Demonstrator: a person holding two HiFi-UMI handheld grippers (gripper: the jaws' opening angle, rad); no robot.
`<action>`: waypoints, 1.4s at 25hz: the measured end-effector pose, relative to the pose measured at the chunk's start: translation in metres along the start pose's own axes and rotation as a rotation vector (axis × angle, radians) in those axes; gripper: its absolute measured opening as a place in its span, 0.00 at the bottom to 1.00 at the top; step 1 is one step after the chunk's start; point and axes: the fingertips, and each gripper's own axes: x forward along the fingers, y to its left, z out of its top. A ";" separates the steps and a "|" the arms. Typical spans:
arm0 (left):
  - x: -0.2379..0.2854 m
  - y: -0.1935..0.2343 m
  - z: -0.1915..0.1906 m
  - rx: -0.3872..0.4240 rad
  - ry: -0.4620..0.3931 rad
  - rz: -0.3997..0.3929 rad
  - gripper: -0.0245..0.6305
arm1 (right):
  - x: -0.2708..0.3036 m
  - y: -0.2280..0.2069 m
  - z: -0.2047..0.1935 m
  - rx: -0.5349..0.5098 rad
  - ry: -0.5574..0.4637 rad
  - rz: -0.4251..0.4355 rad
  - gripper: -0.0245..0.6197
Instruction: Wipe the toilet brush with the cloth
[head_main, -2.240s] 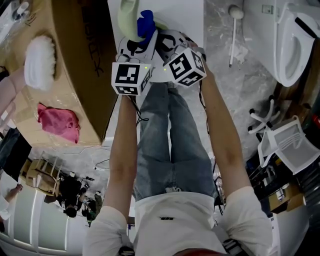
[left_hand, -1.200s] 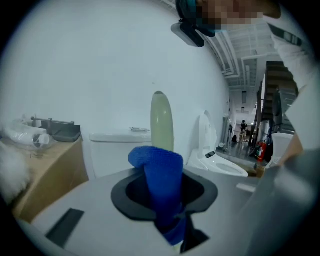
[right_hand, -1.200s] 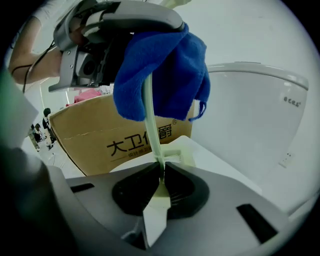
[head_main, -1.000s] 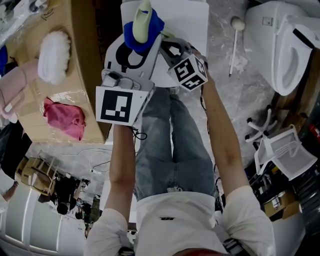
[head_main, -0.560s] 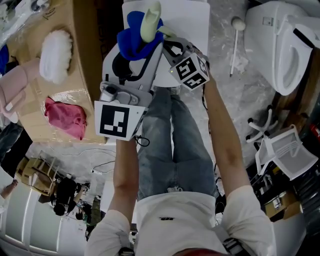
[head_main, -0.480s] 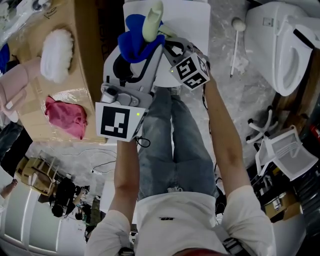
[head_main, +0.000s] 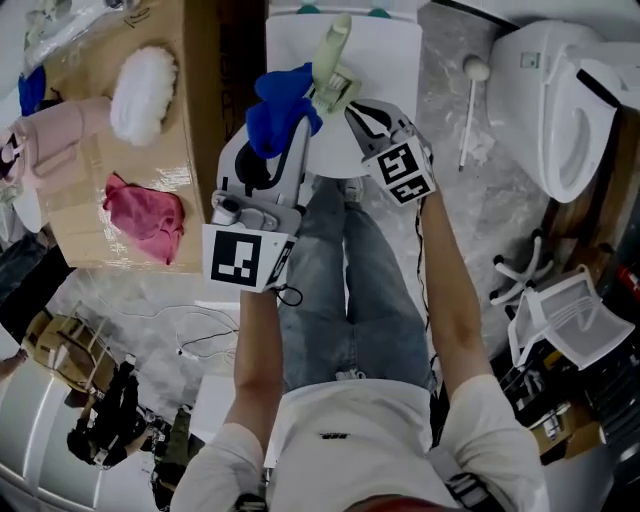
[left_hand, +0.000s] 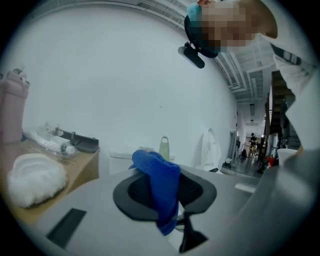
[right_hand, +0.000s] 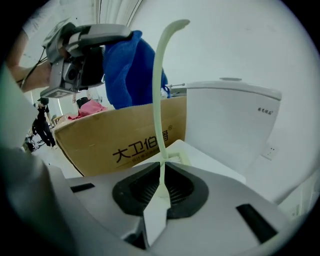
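Note:
A blue cloth (head_main: 279, 104) hangs pinched between the jaws of my left gripper (head_main: 287, 118), which are closing on it. In the left gripper view the cloth (left_hand: 161, 190) drapes over the pads. My right gripper (head_main: 347, 97) is shut on a pale green toilet brush (head_main: 332, 57), which stands upright out of the jaws. The right gripper view shows the brush (right_hand: 160, 100) as a thin curved blade rising from the right gripper (right_hand: 162, 189). The cloth (right_hand: 125, 70) hangs just left of it, near the top. The brush tip (left_hand: 164, 147) shows behind the cloth, apart from it.
A cardboard box (head_main: 190, 150) at the left carries a white fluffy pad (head_main: 140, 80) and a pink cloth (head_main: 145, 212). A white toilet tank (head_main: 385, 45) lies ahead. A toilet (head_main: 560, 100) stands at the right, with a white brush (head_main: 468, 90) on the floor beside it.
The cloth, bunched round the brush a second ago, has come off it to the left. Both grippers have risen and shifted right in the head view.

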 end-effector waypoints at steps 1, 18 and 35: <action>-0.008 -0.004 0.005 0.000 0.000 0.006 0.17 | -0.014 0.005 0.004 0.011 -0.014 -0.012 0.07; -0.215 -0.096 0.151 0.062 -0.006 0.004 0.17 | -0.302 0.149 0.145 0.132 -0.296 -0.195 0.04; -0.527 -0.012 0.219 0.127 -0.087 -0.492 0.17 | -0.365 0.475 0.254 0.144 -0.249 -0.799 0.03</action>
